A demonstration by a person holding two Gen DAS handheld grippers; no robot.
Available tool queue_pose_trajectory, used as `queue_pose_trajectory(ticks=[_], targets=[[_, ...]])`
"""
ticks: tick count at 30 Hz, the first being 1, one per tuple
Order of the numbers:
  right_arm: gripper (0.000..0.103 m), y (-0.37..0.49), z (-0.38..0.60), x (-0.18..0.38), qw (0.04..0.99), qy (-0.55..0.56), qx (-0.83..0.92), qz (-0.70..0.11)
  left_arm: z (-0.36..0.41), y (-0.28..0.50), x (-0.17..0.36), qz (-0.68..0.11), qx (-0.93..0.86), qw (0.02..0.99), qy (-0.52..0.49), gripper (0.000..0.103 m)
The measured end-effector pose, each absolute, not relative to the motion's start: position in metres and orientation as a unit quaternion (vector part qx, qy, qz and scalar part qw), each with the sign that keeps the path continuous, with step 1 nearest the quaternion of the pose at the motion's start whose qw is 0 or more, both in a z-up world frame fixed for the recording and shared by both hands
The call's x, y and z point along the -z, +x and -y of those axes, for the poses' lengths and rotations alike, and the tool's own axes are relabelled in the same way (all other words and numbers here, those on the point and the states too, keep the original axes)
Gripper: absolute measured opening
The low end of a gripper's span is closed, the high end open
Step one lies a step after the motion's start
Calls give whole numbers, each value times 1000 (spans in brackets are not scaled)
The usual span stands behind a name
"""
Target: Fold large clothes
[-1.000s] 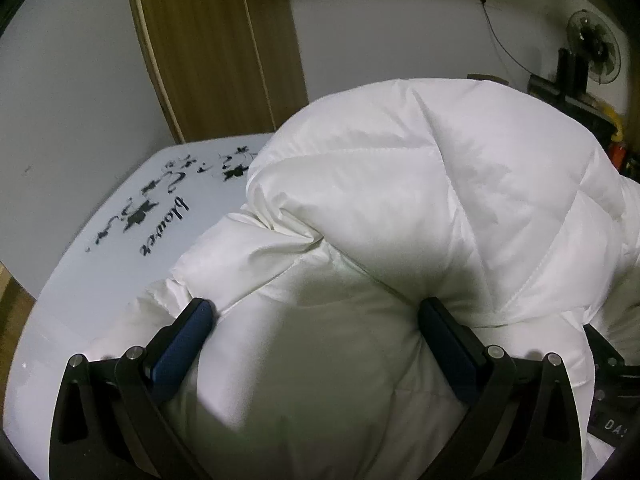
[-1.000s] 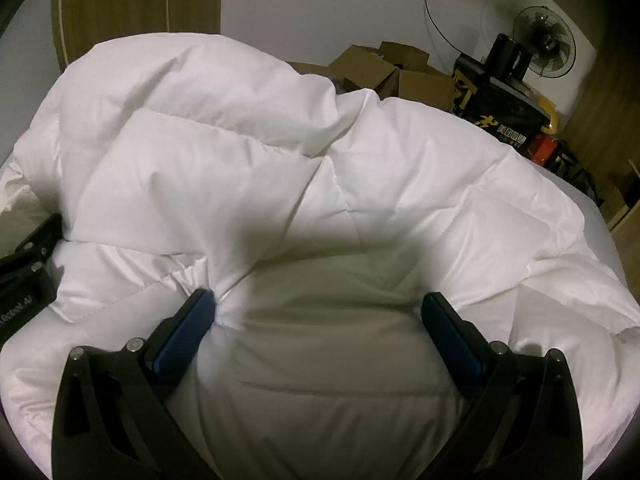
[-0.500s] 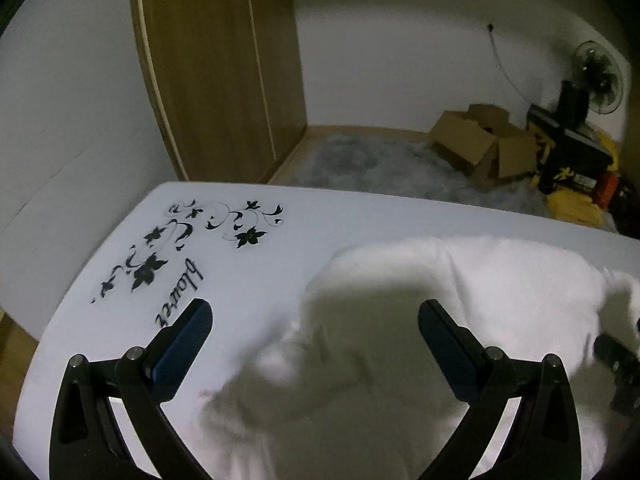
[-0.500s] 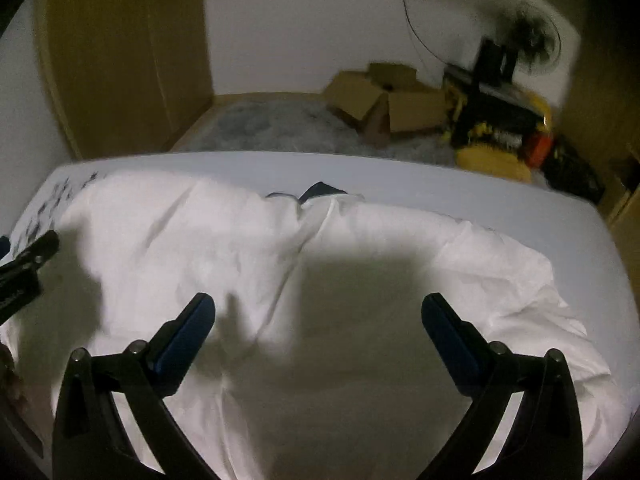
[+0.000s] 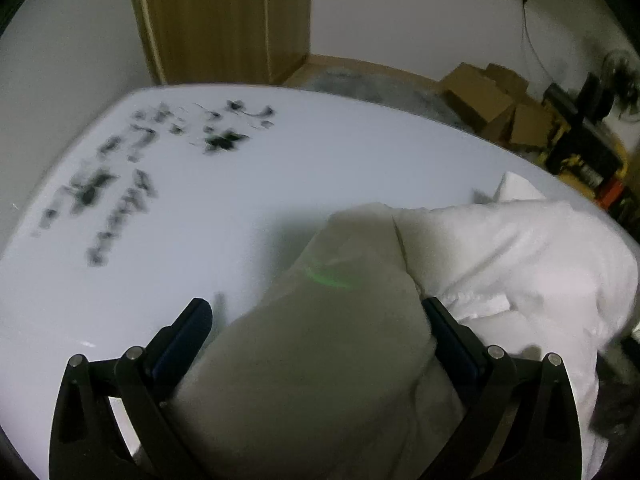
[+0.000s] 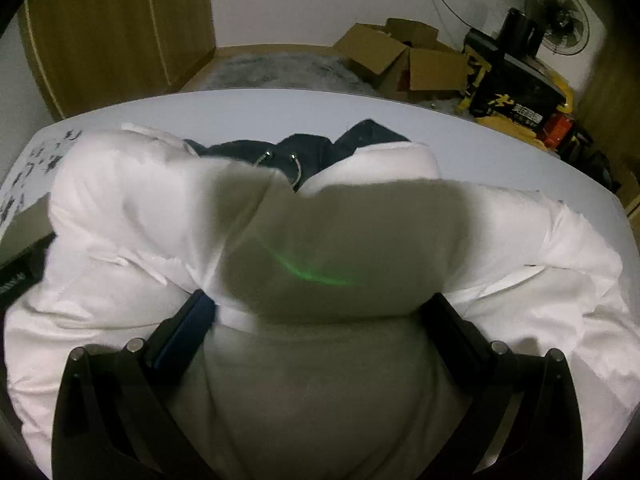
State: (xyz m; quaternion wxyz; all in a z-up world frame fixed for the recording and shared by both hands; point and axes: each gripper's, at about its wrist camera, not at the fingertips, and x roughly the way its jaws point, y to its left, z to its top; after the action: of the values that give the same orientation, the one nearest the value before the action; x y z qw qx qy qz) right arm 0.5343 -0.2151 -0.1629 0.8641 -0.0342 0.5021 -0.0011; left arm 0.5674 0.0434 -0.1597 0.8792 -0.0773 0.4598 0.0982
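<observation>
Left gripper (image 5: 318, 332) fingers gaping around white puffer jacket (image 5: 500, 256) | right gripper (image 6: 320, 316) likewise | worktop (image 5: 280, 184) lying bare leftward | dark garment (image 6: 320, 148) peeking, mostly hidden.

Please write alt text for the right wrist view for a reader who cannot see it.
A puffy white quilted jacket lies bunched on a white table between the open right gripper fingers. A dark navy drawstring garment shows at its collar.

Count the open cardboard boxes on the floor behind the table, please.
2, possibly more. In the right wrist view one cardboard box lies left and another right beside it, near the fan; a third may sit hidden behind them.
</observation>
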Motion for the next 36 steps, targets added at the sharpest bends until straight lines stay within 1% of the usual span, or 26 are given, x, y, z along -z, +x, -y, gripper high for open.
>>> queue_pose_trajectory(ticks=[1, 3, 6, 7, 9, 12, 15, 18, 23, 25, 28, 32, 36], targets=[[102, 530, 222, 155, 862, -30, -8, -507, -43, 552, 145, -441, -91, 888, -88, 103], [103, 502, 251, 122, 875, 14, -17, -484, -36, 518, 121, -411, -75, 904, -89, 103], [103, 463, 290, 93, 884, -17, 42, -466, -9, 482, 106, -389, -37, 918, -64, 103], [103, 452, 300, 92, 885, -24, 54, -462, -1, 479, 108, -389, -32, 919, -53, 103], [103, 430, 322, 100, 883, -32, 83, -460, 18, 474, 118, -394, -25, 918, -34, 103], [103, 418, 339, 134, 871, -42, 97, -479, 32, 481, 144, -409, -33, 912, -5, 103], [103, 413, 337, 150, 890, -46, 94, -444, 31, 481, 153, -388, -38, 921, -14, 103], [103, 421, 337, 159, 899, -33, 86, -429, 26, 485, 157, -385, -41, 922, -21, 103], [103, 422, 345, 150, 885, -11, 81, -458, 23, 481, 156, -384, -34, 922, -23, 103], [103, 402, 358, 142, 899, 25, 79, -429, 19, 482, 158, -384, -30, 922, -28, 103], [103, 397, 365, 160, 906, 29, 73, -415, 20, 485, 159, -386, -32, 922, -25, 103], [103, 409, 361, 166, 900, 29, 66, -429, 12, 483, 156, -400, -16, 916, -37, 103], [103, 410, 367, 159, 890, 24, 53, -452, -11, 440, 129, -416, 1, 907, -63, 103]])
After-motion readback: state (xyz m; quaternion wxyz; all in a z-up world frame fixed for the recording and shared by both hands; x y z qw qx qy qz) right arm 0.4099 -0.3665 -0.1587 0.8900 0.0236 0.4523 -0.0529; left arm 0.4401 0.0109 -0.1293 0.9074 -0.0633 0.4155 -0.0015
